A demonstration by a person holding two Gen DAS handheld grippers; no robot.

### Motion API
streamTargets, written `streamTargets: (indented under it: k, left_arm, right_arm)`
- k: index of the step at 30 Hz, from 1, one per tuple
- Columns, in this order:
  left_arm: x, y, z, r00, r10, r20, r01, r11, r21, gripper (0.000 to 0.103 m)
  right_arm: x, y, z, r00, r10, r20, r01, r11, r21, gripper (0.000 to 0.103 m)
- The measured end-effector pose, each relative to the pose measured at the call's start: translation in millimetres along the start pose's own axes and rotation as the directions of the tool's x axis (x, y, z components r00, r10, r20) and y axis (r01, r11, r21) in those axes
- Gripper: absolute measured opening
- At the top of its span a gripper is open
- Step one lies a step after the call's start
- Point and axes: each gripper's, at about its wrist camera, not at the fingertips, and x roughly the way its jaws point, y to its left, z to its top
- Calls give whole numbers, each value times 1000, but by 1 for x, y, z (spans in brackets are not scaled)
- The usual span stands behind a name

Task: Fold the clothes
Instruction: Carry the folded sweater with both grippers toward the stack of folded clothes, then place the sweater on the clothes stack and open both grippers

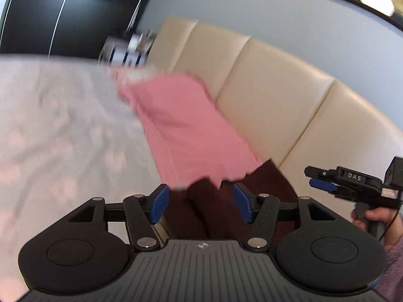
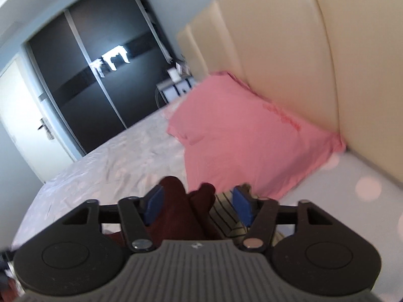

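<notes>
Clothes on the bed [image 2: 100, 166], near the headboard [image 2: 289, 50]

The pillow [image 2: 241, 141] lies on the bed, up against the headboard. A bunched garment [image 2: 176, 206] sits in front of the pillow, with a striped cloth [image 2: 226, 214] just beside it. Far from the headboard, past the bed, stand a wardrobe [image 2: 83, 75] and a door [image 2: 27, 120].

The pillow [image 2: 241, 136] is pink, the garment [image 2: 176, 209] dark maroon, and the cloth [image 2: 226, 214] beside it cream with thin dark stripes. The bed sheet [image 2: 113, 166] is pale grey with faint pink blotches, the headboard [image 2: 289, 50] cream, the wardrobe [image 2: 83, 75] black.
</notes>
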Motion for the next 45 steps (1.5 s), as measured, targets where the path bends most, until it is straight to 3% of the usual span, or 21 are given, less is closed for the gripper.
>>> streamTargets:
  k: [1,2,7,13,20,23,27,29,30,35,37,41,43,45]
  left_arm:
    - [-3,-6,1,1000,-13,12,12,999,34,33]
    - [-1,-11,2,999,-37,1,37,998,48,33]
    - [24,-24,-7,998,4,-56,0,996,87,32]
    - [64,5,-25,985,21,-170,-23,1000,-10,33]
    - [70,21,-33,981,16,-192,-21,1000,-22,36]
    - [60,20,-32,981,9,-194,-15,999,-28,36]
    - [36,18,-29,982,-4,-191,-1,1000,-24,39]
    - [15,17,-27,984,8,-176,-7,1000,2,40]
    - [4,17,-26,986,16,-168,-14,1000,11,42]
    - [-61,24,-26,989,68,-133,-62,997,49,47]
    - [-88,28,-28,989,92,-119,-84,994,71,48]
    - [-145,42,-37,988,128,-81,-120,988,93,53]
    - [-169,51,-44,987,139,-80,-132,988,86,55]
    - [-192,59,-50,983,167,-76,-161,984,79,58]
  right_arm:
    - [-4,6,-2,1000,22,2,-22,999,-39,14]
    - [-6,11,-4,999,40,3,-39,997,-72,8]
    - [19,9,-19,1000,9,-23,-10,998,-68,8]
    - [49,8,-36,998,-27,-53,24,998,-61,4]
    - [77,-13,-55,998,-26,-62,28,999,29,2]
    - [74,-5,-54,997,-43,-60,43,999,-5,2]
    - [47,27,-64,997,-65,-45,64,997,-38,9]
    - [34,42,-69,996,-77,-37,75,996,-55,27]
    - [27,50,-72,996,-82,-33,80,995,-64,41]
    - [-7,90,-84,994,-109,-12,107,989,-105,45]
    - [-20,106,-90,993,-118,-4,117,986,-120,57]
    - [-51,144,-120,995,-101,-16,98,987,-129,59]
    - [-65,168,-133,995,-98,-17,94,984,-149,72]
    - [-77,193,-144,997,-70,-11,67,984,-163,77]
